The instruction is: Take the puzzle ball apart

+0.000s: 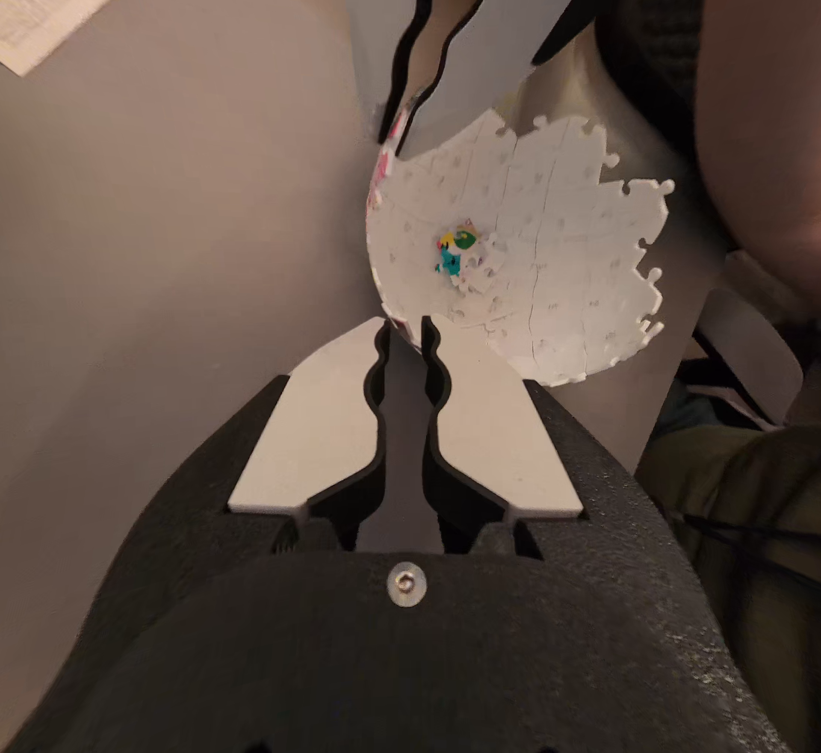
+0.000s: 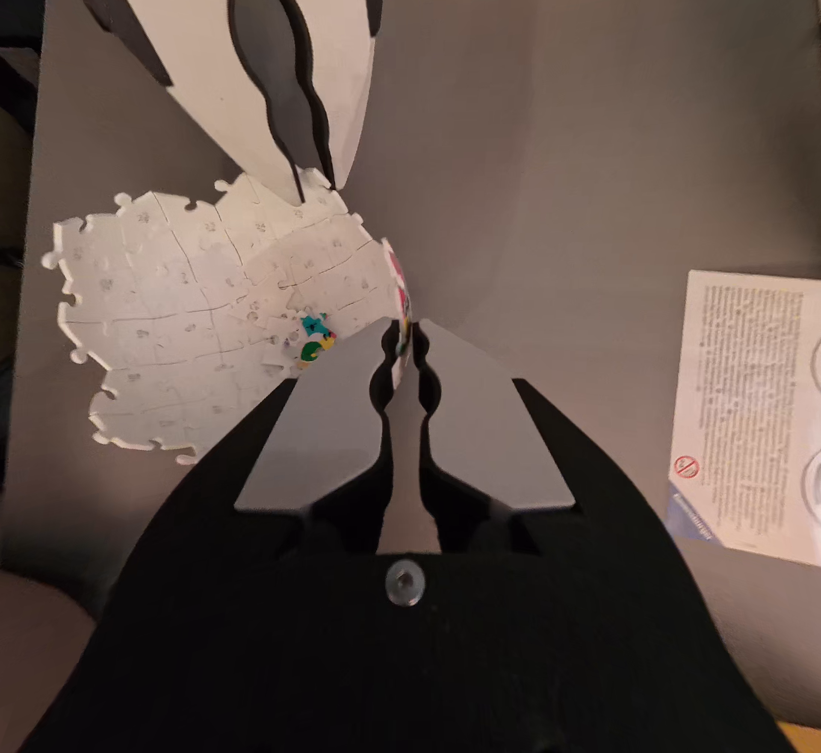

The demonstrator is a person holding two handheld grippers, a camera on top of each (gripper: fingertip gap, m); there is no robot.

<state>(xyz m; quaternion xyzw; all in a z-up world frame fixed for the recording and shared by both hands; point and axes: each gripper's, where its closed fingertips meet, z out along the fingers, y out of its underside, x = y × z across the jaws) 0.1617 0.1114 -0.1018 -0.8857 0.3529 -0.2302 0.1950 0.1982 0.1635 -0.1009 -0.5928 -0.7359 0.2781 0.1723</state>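
Half a shell: roughly what remains of the puzzle ball (image 1: 524, 243), an open bowl of joined pieces with its white inner face toward both cameras and a ragged edge of knobs and notches on the side away from the grips.
Where it is: held in the air between the two grippers, above the grey surface (image 1: 177, 243); it does not appear to rest on anything.
Inside the bowl: a few small pieces (image 1: 457, 252) lie loose at the bottom, some showing green, teal and yellow print.
Left gripper (image 1: 405, 323): fingers narrow, pinching the coloured rim at the near edge of the shell in its own view.
Right gripper (image 2: 403, 327): fingers narrow too, clamped on the rim at a second spot, well along from the other grip; a strip of printed rim shows between them.
Done so far: judging by the open bowl, a large part of the ball is already off; where those pieces went is not in view.
Left to do: every piece in this shell is locked to its neighbours, and seams run across it, so much separating remains.
Likely step: with both grips on one rim, a pull or bend to split the shell along a seam.
Around: a printed sheet (image 2: 751, 412) lies flat on the surface, far from the ball.
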